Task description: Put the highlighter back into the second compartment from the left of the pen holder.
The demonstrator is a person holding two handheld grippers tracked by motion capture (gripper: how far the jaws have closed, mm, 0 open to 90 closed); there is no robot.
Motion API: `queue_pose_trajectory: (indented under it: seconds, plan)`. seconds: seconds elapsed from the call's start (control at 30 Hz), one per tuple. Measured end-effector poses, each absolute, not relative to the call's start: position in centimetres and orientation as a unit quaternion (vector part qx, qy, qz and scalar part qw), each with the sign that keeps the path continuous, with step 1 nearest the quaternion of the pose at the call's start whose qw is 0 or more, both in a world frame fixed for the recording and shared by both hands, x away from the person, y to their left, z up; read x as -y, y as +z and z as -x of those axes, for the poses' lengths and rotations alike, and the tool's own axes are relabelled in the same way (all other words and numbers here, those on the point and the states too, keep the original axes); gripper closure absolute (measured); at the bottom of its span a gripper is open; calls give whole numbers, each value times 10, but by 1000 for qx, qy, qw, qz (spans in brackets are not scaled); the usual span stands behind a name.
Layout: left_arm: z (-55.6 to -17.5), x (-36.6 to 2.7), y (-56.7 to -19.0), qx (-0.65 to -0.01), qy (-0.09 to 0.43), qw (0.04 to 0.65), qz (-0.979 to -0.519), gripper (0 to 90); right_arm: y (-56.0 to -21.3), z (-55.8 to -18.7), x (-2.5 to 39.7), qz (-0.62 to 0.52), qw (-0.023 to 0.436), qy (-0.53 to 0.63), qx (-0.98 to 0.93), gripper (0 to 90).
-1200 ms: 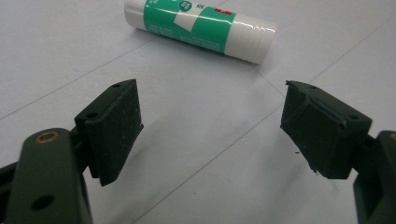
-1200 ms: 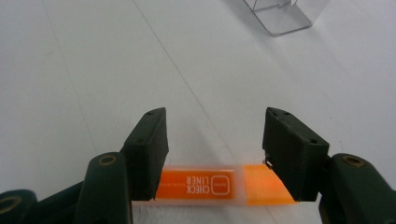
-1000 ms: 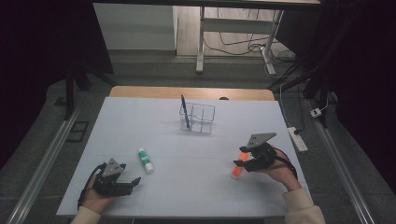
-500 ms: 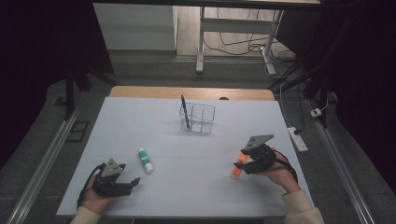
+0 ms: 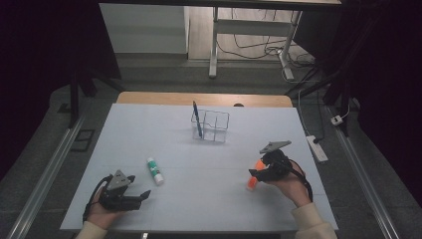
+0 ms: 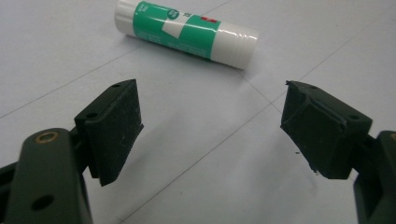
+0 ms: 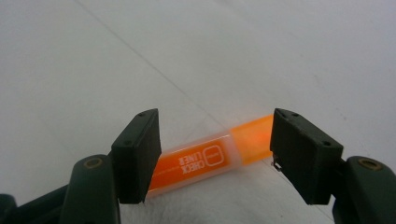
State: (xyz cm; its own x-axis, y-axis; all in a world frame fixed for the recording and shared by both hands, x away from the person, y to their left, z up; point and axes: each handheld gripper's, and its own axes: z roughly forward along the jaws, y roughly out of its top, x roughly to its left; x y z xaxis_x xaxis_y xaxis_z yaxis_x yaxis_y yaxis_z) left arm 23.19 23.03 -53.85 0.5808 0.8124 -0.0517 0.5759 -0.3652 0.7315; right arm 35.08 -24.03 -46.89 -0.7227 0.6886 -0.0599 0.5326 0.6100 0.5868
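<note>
An orange highlighter (image 7: 205, 158) lies flat on the white table (image 5: 209, 164), also seen as the orange highlighter (image 5: 254, 177) at the right. My right gripper (image 7: 216, 140) is open, low over it, with one jaw at each side of it and the marker's ends behind the jaws. From above, the right gripper (image 5: 260, 172) is held in a hand. A green and white glue stick (image 6: 187, 31) lies a short way ahead of my open left gripper (image 6: 210, 121). From above, the glue stick (image 5: 155, 171) rests just up-right of the left gripper (image 5: 143, 194).
A clear divided organizer (image 5: 211, 126) stands at the table's far middle with a blue pen (image 5: 197, 118) upright in it. A wooden strip (image 5: 149, 98) borders the far edge. A power strip (image 5: 317, 148) lies on the floor to the right.
Both grippers have hardly shifted. The highlighter and the glue stick lie where they were.
</note>
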Motion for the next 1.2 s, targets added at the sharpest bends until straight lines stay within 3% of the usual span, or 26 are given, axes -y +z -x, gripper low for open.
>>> queue_pose_trajectory:
  seconds: [0.2,0.47,1.2]
  plan:
    - [-232,-232,-538,-428,156,376,-807,201,-472,-359,239,-420,150,258,-857,296]
    - [-230,-233,-536,-420,151,389,-806,202,-475,-358,235,-490,168,253,-817,319]
    - [-229,-233,-532,-414,147,403,-803,204,-490,-363,228,-619,142,242,-734,393]
